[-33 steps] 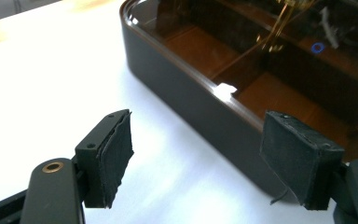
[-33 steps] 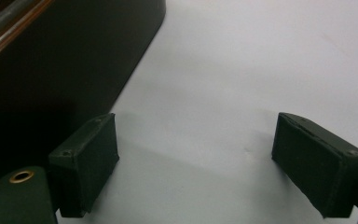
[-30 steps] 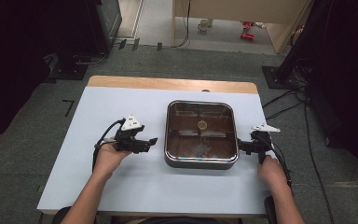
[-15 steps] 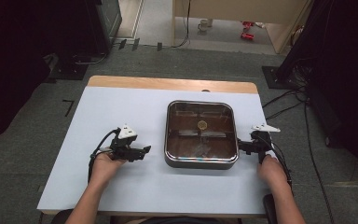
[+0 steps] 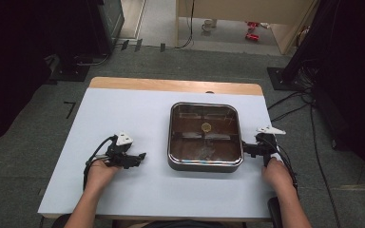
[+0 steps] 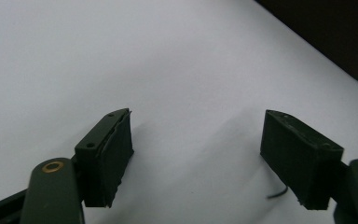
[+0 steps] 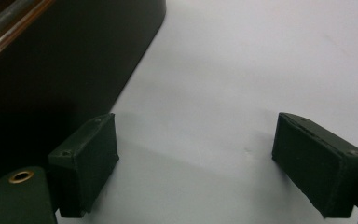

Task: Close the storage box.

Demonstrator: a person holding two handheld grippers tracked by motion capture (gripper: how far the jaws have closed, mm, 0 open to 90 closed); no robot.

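Grey floor surrounds my white bench (image 5: 123,114). My left tool (image 5: 132,160) has drawn back toward the lower left, released and empty; my right tool (image 5: 248,150), also released, sits beside the lidded pan (image 5: 204,135) at centre right.

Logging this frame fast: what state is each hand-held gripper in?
Left hand-held gripper: open, holding nothing.
Right hand-held gripper: open, holding nothing, beside the pan.

Dim room, bright table (image 5: 123,118), soft close-up blur.
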